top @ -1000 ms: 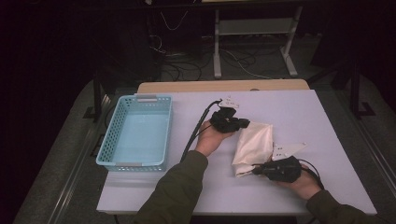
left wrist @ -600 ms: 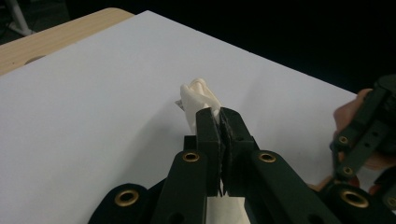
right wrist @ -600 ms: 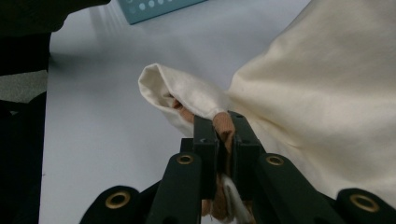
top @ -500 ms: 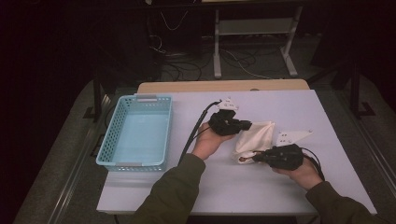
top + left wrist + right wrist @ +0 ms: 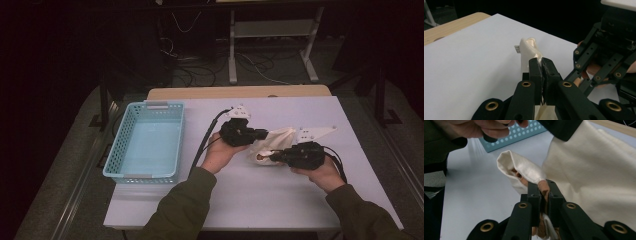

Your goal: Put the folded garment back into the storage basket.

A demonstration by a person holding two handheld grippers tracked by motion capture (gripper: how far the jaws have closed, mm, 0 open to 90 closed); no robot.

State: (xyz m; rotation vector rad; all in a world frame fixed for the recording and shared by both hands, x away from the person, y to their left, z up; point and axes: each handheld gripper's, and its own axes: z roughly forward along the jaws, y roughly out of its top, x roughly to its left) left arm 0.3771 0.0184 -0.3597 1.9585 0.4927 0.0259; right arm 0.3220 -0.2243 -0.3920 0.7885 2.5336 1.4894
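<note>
A cream cloth (image 5: 279,137) is bunched up on the white table (image 5: 260,200) between my two grippers. My left gripper (image 5: 264,134) comes in from the left and is shut on the cloth's upper edge (image 5: 527,47), with its jaws (image 5: 541,63) pressed together on the fabric. In front of it, my right gripper (image 5: 273,157) is shut on a fold of the cloth (image 5: 599,170), where a tan inner layer shows between the jaws (image 5: 543,186). In the left gripper view the right gripper (image 5: 599,65) stands close at the right.
A light blue perforated basket (image 5: 144,175) stands at the table's left side, and its wall (image 5: 524,135) appears behind the cloth in the right gripper view. A wooden strip (image 5: 240,92) runs along the far table edge. Black cables trail from both grippers.
The right gripper has moved up and left toward the left gripper, carrying the cloth's near edge. The cloth, spread flat before, is now folded and bunched between the grippers.
</note>
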